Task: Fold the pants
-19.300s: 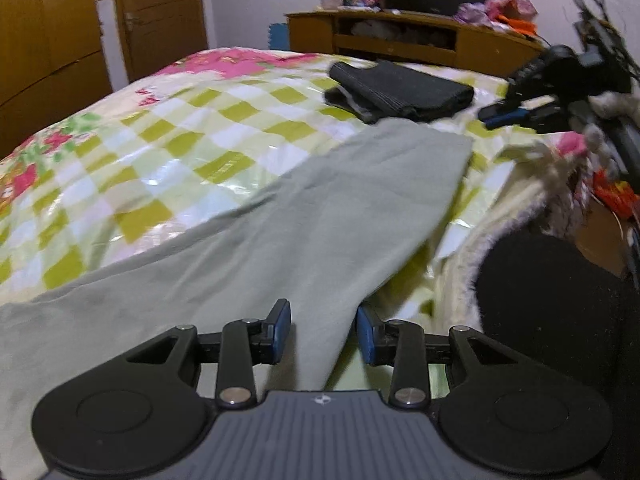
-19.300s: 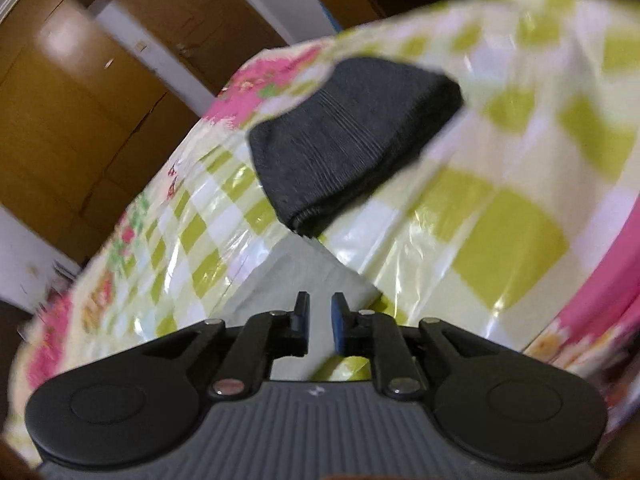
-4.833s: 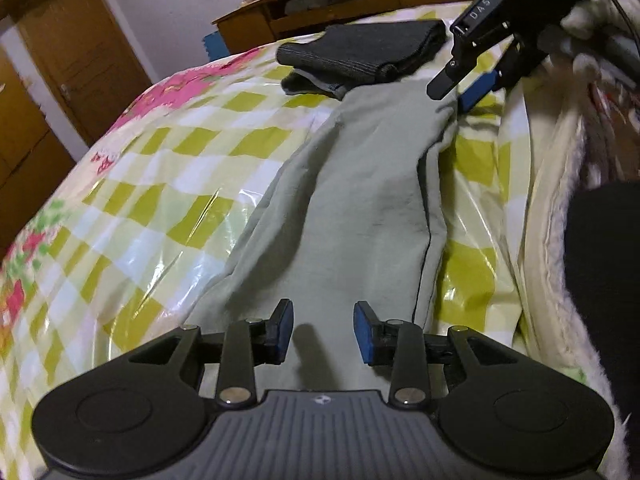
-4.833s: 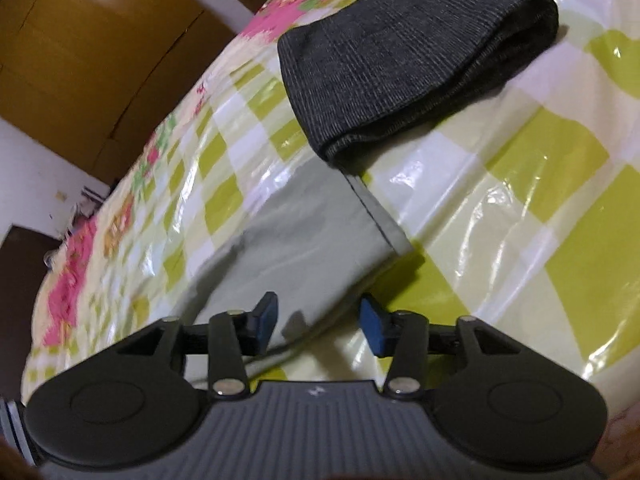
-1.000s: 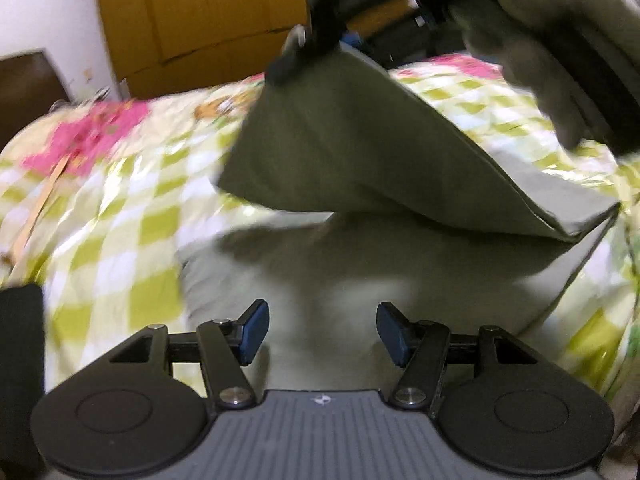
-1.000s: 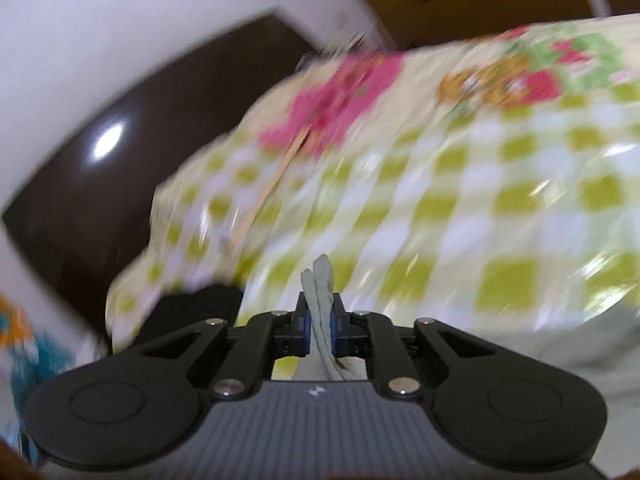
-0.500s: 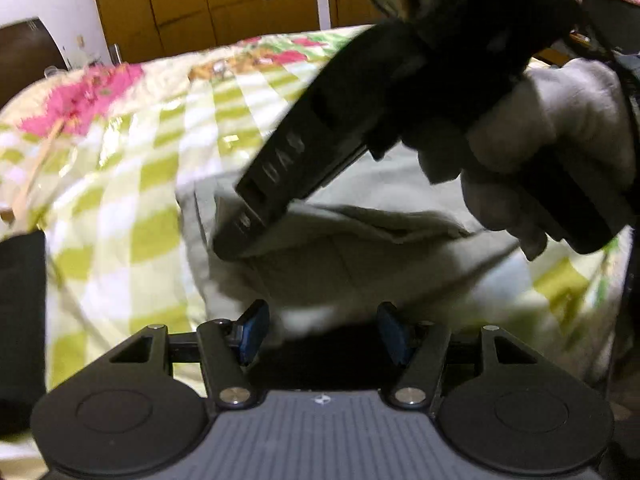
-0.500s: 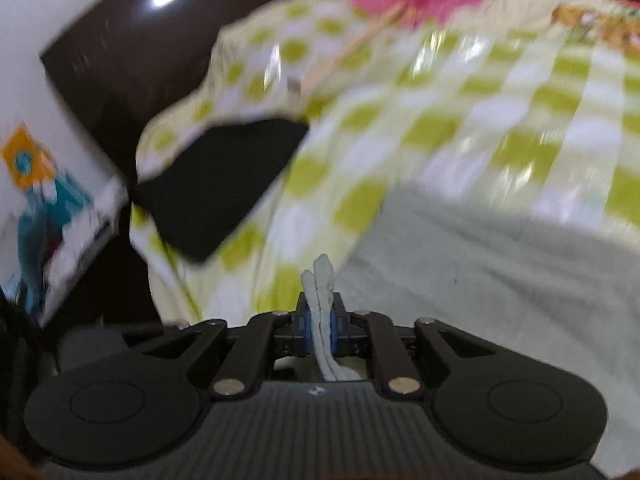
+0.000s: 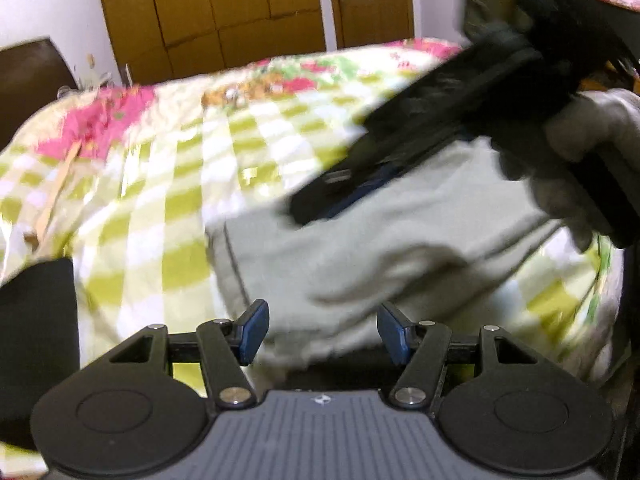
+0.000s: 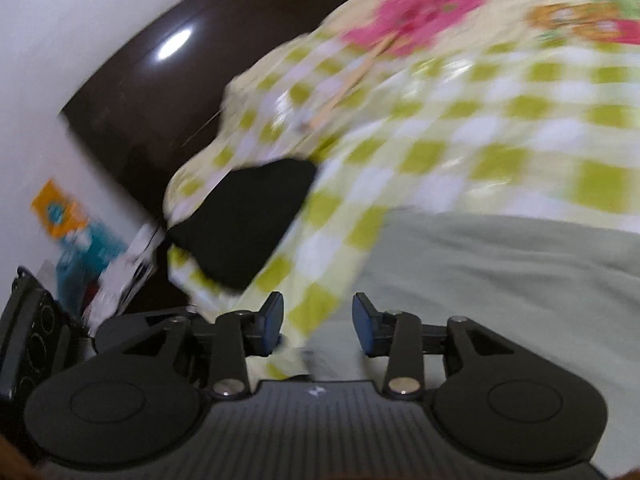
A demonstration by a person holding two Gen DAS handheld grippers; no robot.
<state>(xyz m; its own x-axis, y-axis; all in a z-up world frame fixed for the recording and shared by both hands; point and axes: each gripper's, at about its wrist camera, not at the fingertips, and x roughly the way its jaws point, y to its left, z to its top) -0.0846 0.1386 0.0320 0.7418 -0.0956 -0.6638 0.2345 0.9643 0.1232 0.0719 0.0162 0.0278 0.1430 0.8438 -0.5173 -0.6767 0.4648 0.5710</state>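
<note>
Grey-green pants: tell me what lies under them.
The grey-green pants lie folded on the green-checked bed cover, which shows along their edges. Whatever is beneath the fabric itself is covered. Both the left gripper and the right gripper are open.

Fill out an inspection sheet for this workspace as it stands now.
Surface: bed with checked green, white and floral cover.
Job's things: grey-green pants lying doubled over on the cover.
Clutter: black cloth at the bed's edge; thin wooden stick on the cover.
Grippers: left gripper open over the pants; right gripper open, holding nothing, in a gloved hand.
Cables: nothing seen.
Surroundings: wooden wardrobe doors, white wall, dark headboard.
</note>
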